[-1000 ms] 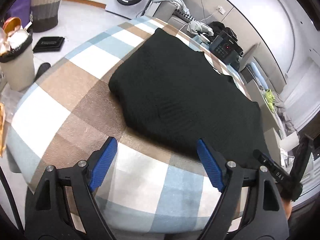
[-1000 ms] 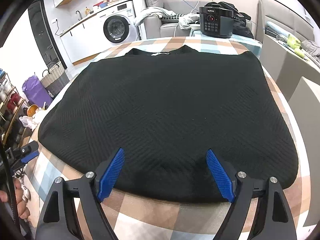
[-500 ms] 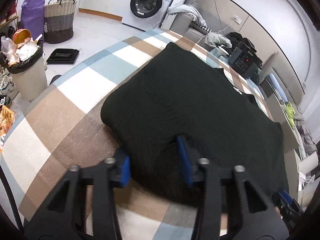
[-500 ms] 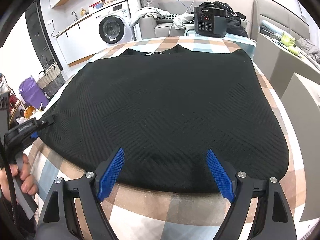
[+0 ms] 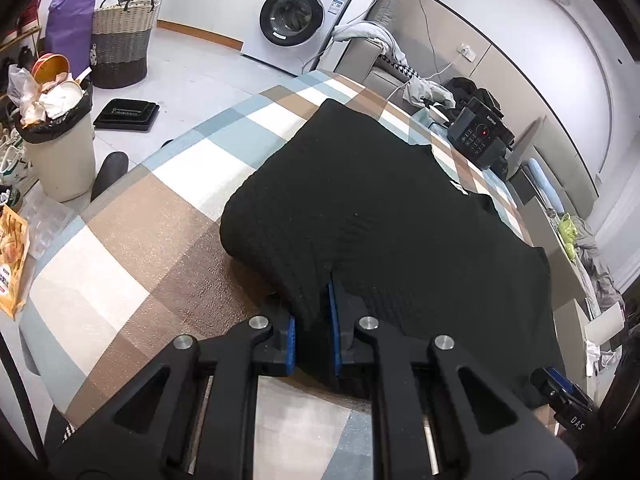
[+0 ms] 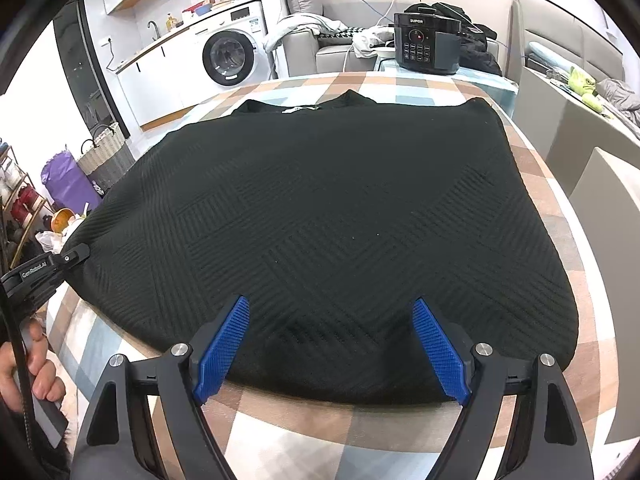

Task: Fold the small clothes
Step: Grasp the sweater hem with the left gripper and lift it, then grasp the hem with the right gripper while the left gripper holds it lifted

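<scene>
Your left hand-held gripper [image 5: 314, 320] has just been closing and now pinches the near edge of the black sweater [image 6: 320, 216] lying flat on the checked table [image 5: 120, 248], while your right hand-held gripper [image 6: 332, 344] hovers spread wide over its hem.

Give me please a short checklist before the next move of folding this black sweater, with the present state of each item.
1. Left gripper has closed on the near corner of the black sweater, cloth between the pads: ok.
2. Right gripper grips the hem: not ok, its jaws stand open over it.
3. Sweater lies flat on the checked tablecloth, no big wrinkles: ok.
4. Collar side is free of the black cooker behind it: ok.
5. How many layers the left gripper holds: cannot tell.
</scene>
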{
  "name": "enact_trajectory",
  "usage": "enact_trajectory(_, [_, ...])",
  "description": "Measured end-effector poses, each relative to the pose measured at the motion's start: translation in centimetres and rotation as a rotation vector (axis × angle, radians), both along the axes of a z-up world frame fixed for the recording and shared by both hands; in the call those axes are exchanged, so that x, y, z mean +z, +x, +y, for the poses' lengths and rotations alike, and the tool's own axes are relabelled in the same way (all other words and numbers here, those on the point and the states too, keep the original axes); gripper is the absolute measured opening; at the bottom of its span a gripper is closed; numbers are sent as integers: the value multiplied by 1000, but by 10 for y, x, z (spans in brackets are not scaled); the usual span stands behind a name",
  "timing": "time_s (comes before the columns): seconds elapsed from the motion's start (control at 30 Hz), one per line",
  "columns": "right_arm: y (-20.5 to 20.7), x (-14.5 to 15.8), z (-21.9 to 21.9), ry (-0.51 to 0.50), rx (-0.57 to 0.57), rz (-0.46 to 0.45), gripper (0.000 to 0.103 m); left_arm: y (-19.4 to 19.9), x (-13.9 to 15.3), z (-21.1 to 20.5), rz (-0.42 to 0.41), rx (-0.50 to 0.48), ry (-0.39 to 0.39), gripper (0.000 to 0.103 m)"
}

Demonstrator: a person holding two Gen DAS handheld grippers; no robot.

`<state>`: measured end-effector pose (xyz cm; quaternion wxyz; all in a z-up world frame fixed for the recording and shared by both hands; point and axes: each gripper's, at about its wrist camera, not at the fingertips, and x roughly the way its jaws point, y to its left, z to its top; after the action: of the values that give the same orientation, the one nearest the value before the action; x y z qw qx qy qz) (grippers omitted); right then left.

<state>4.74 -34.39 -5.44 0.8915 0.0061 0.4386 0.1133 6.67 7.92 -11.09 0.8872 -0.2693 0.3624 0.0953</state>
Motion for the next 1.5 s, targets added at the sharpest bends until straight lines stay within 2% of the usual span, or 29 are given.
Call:
enact_trajectory(0.33, [2,-13,-10,-5,-15,41,86,0,-2,-4,9,4,17,10])
enact_trajectory(0.57, [-10,-2,-22,24,-59,34,86,-2,-2,-4,3,-6,2,10])
enact_trajectory(0.73, [-26,2,-24,135,-91,57,86,-3,3,1,-11,-26,-32,10])
enact_trajectory(0.9, [-49,-1,-4,346,-67,115,86,-4,14,3,-37,-60,-57,10])
enact_trajectory(1.13, [-60,-13,45,421,-12,163,84,0,26,6,-58,-91,-75,10])
enact_trajectory(1.2, [-55,-18,56,453,-10,188,79,1,28,8,-58,-92,-85,10])
enact_trajectory(1.27, [-49,-21,64,495,-10,193,79,0,28,8,-56,-93,-87,10])
enact_trajectory(1.4, [-29,-20,79,430,-2,168,77,-1,28,10,-49,-96,-90,10])
enact_trajectory(1.5, [-14,-24,74,500,-46,184,76,-1,26,12,-40,-94,-99,10])
